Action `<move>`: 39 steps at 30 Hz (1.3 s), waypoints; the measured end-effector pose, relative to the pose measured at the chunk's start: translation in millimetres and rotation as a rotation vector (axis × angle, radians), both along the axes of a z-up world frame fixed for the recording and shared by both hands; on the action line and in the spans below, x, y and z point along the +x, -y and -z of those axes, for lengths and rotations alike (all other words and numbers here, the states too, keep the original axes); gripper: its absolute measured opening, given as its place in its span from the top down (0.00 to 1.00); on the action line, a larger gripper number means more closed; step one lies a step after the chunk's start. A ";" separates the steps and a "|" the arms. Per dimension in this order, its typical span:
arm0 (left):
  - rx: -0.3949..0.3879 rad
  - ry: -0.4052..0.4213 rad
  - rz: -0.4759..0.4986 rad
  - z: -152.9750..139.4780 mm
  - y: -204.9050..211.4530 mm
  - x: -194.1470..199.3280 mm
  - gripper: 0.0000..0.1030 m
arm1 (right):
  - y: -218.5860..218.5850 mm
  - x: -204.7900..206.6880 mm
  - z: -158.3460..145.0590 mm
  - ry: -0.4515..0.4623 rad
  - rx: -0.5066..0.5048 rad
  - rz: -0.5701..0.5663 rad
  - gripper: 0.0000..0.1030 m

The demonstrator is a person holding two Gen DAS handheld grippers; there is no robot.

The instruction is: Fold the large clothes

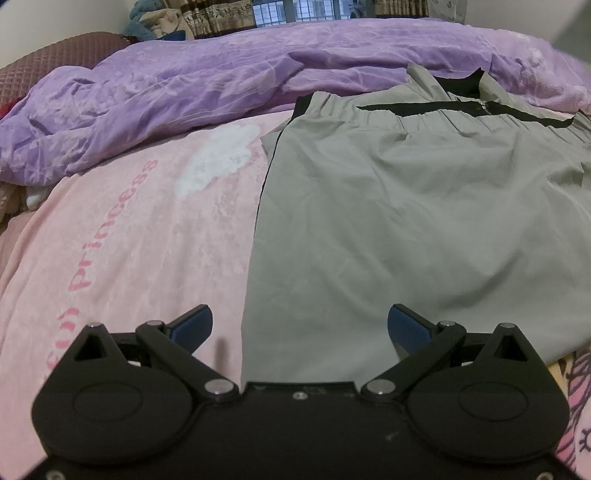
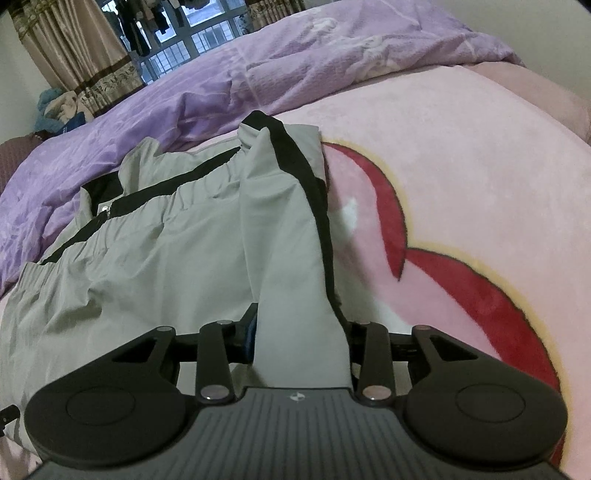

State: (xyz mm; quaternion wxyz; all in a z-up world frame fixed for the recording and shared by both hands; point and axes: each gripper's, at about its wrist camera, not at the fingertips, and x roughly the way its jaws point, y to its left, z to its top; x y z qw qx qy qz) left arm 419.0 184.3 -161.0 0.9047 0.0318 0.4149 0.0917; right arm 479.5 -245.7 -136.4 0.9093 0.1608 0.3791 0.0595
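A large grey jacket (image 1: 424, 206) with black trim lies spread on a pink blanket (image 1: 129, 240) on the bed. My left gripper (image 1: 300, 328) is open and empty, hovering over the jacket's near left edge. In the right wrist view the jacket (image 2: 147, 258) lies to the left, and its grey sleeve with a black stripe (image 2: 295, 229) rises from the bed into my right gripper (image 2: 301, 347). The right gripper is shut on the sleeve's end and holds it lifted off the blanket (image 2: 461, 166).
A crumpled purple duvet (image 1: 184, 92) lies along the far side of the bed, also in the right wrist view (image 2: 258, 66). Curtains (image 2: 74, 48) and a window (image 2: 192, 40) are behind. A pile of clothes (image 1: 155, 18) sits at the back left.
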 end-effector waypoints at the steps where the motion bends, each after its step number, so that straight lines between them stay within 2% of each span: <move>1: -0.001 0.001 0.000 0.1 0.0 -0.1 0.00 | 0.1 0.3 -0.1 0.000 0.001 0.002 0.60; 7: -0.004 0.003 -0.001 0.4 0.9 -0.3 0.00 | 0.7 0.6 0.2 -0.002 0.004 0.008 0.61; 9: -0.002 0.006 0.000 -1.3 1.8 -1.3 0.00 | 1.9 -1.2 -0.8 0.000 0.025 0.028 0.71; 10: -0.004 0.010 0.005 -3.3 2.1 -1.9 0.00 | 2.2 -4.2 -3.5 0.009 0.057 0.042 0.80; 11: -0.009 0.018 0.009 -6.5 2.5 -3.2 0.00 | 0.3 -8.6 -10.5 0.037 0.079 0.030 0.83; 16: -0.029 0.082 0.029 -23.9 3.5 -14.9 0.00 | -39.7 -39.0 -64.7 0.226 0.029 -0.018 0.86; 22: -0.037 0.077 0.024 -26.7 -2.4 -14.8 0.00 | -89.8 -58.2 -94.3 0.315 0.090 -0.125 0.86; 27: -0.063 0.101 0.007 -32.8 -12.1 -16.7 0.00 | -130.8 -72.0 -111.2 0.373 0.109 -0.158 0.86; 32: -0.114 0.096 -0.036 -35.0 -32.0 -17.6 0.00 | -188.0 -78.7 -124.4 0.383 0.122 -0.222 0.86; 36: -0.180 0.100 -0.074 -37.0 -47.0 -28.0 0.00 | -249.4 -74.8 -122.6 0.347 0.133 -0.249 0.86; 39: -0.154 0.074 -0.046 -33.9 -45.4 -33.8 0.00 | -285.6 -71.5 -106.2 0.282 0.127 -0.243 0.86</move>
